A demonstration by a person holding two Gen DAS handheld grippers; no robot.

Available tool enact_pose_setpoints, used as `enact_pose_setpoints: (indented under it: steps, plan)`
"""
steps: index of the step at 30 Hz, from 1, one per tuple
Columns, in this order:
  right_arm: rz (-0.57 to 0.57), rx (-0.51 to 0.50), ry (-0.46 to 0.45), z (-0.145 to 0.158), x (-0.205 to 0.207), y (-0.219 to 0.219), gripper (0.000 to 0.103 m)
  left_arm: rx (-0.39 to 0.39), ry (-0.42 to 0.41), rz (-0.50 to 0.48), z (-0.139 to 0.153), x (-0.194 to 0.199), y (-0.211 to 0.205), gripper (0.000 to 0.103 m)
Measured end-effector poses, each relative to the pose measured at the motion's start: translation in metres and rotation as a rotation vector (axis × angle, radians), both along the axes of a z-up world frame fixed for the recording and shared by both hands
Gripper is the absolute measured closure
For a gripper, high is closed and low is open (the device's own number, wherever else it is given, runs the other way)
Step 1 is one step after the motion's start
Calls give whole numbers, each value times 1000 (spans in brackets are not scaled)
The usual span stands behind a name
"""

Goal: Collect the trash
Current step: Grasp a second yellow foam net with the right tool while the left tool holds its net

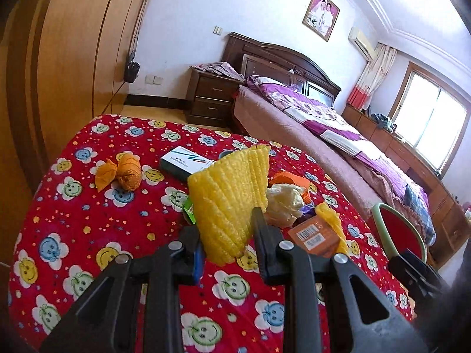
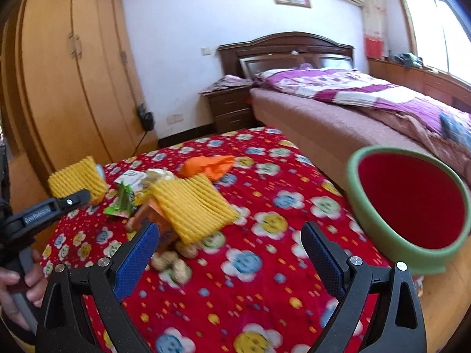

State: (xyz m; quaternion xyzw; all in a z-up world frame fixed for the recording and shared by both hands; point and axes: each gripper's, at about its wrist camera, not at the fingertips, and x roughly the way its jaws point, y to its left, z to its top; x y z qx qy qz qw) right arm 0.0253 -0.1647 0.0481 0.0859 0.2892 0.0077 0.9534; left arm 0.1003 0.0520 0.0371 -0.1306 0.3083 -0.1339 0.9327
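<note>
My left gripper (image 1: pixel 225 220) is shut on a yellow foam net sleeve (image 1: pixel 229 194) and holds it above the red flowered table cover (image 1: pixel 88 235); the sleeve also shows at the left of the right wrist view (image 2: pixel 78 181). My right gripper (image 2: pixel 229 235) is open and empty over the table. A second yellow foam sleeve (image 2: pixel 191 206) lies on an orange box (image 2: pixel 159 223) just ahead of it. Peanuts (image 2: pixel 173 264), a green wrapper (image 2: pixel 122 201), an orange net bag (image 1: pixel 123 173), a white-green box (image 1: pixel 185 161) and a crumpled pale bag (image 1: pixel 284 203) lie on the table. A green bin with a red inside (image 2: pixel 412 206) stands at the table's right.
A bed with purple bedding (image 2: pixel 353 97) stands behind the table, with a dark nightstand (image 2: pixel 229 106) beside it. A wooden wardrobe (image 2: pixel 67 82) fills the left. A window and low cabinets (image 1: pixel 426 123) are at the far right.
</note>
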Motion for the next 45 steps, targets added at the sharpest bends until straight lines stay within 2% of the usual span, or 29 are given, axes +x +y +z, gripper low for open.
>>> enact_pose_setpoints:
  steps: [4,8,10,14,17,20,22,24,27,45]
  plan:
    - [48,2,33,0,22,10,6,-13,-6,-6,-6,5,3,75]
    - [74,-44,58,-4,30,16,6,-26,-11,-30,-8,8,4,75]
    - [80,-30,94,-10,33,16,6,-21,-21,-48,-8,9,0,75]
    - [85,10,154,-20,47,14,28,-31,-15,-99,-9,10,-9,75]
    - [119,18,160,-25,56,17,30,-23,-19,-120,-9,8,-15,75]
    - [155,38,188,-29,67,20,55,-10,-29,-113,-7,4,-20,75]
    - [173,46,205,-34,73,22,66,-9,-30,-104,-6,3,-19,75]
    - [178,57,212,-36,75,22,83,-4,-31,-91,-5,1,-20,75]
    - [171,74,202,-36,72,18,92,2,-28,-78,-5,-1,-20,75]
    - [102,137,51,5,16,-20,95,6,-39,-113,14,-20,-47,75]
